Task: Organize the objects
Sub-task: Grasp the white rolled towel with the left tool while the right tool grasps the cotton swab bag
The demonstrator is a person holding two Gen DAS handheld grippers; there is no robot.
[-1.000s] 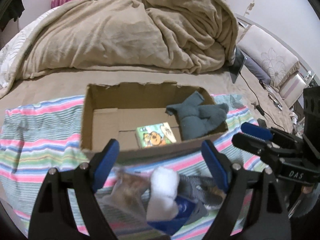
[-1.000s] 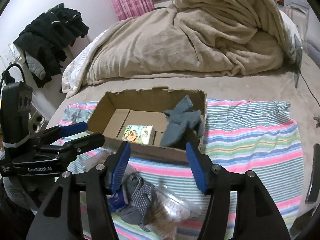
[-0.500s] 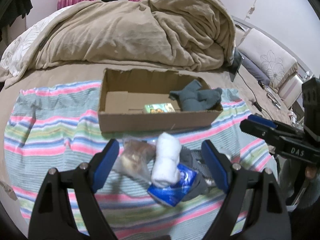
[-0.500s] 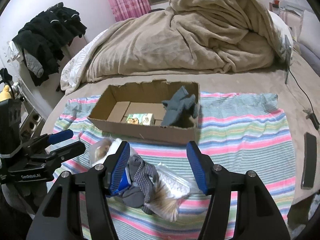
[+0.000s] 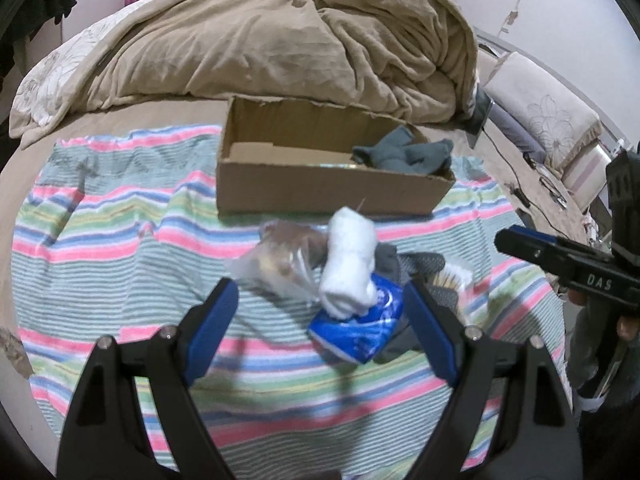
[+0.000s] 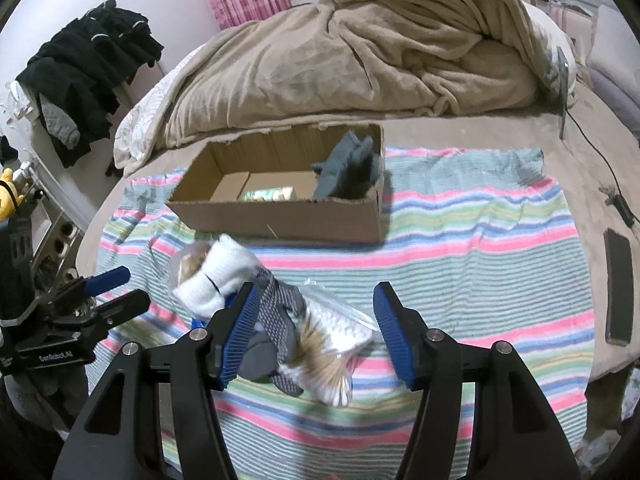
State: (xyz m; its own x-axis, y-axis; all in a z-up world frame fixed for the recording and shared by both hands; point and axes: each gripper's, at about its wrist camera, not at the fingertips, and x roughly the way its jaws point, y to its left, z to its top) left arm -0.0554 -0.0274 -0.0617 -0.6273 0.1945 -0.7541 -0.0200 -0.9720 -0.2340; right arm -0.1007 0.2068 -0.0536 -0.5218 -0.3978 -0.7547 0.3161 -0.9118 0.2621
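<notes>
An open cardboard box (image 5: 328, 192) (image 6: 280, 216) stands on a striped cloth, holding a grey-blue cloth (image 5: 404, 152) (image 6: 348, 168) and a small printed packet (image 6: 268, 193). In front of it lies a pile: a rolled white sock (image 5: 350, 268) (image 6: 218, 276), a blue packet (image 5: 360, 328), a clear bag with brown contents (image 5: 280, 264), a grey patterned glove (image 6: 276, 320) and a bag of cotton swabs (image 6: 332, 348). My left gripper (image 5: 320, 328) is open, just short of the pile. My right gripper (image 6: 312, 332) is open over the glove and swabs.
The striped cloth (image 5: 100, 248) covers a bed. A heaped beige blanket (image 5: 280, 40) lies behind the box. A dark phone (image 6: 618, 284) and a cable (image 6: 600, 160) lie at the right edge. Black clothes (image 6: 88, 64) hang at the left.
Both grippers have pulled back from the box and risen, so the box looks farther off and the whole pile shows. Both stay open.
</notes>
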